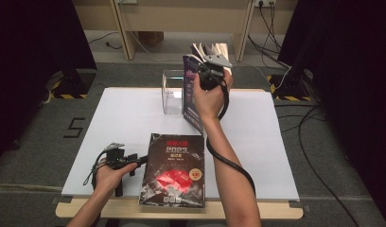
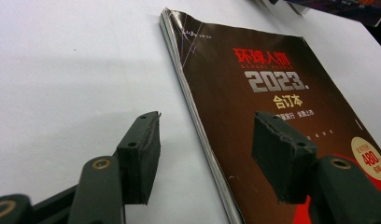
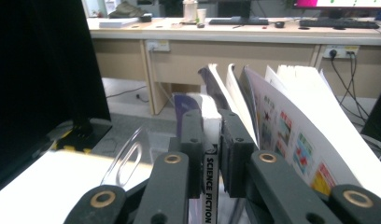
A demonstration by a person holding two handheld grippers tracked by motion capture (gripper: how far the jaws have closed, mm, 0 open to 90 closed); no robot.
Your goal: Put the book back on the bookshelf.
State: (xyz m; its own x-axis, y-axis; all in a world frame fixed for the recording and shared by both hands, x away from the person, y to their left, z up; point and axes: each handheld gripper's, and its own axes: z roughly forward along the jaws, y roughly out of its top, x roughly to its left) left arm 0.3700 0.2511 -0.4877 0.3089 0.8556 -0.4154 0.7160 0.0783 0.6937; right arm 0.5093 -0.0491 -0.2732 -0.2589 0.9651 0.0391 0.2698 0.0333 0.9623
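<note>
Our right gripper (image 3: 208,140) clamps the floppy magazine (image 1: 193,90) by its spine as pages fan; left fingers (image 2: 142,154) apart.

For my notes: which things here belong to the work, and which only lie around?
In the work:
right gripper
magazine, held upright
clear box

Lying around:
dark book flat on table
left gripper, open
</note>
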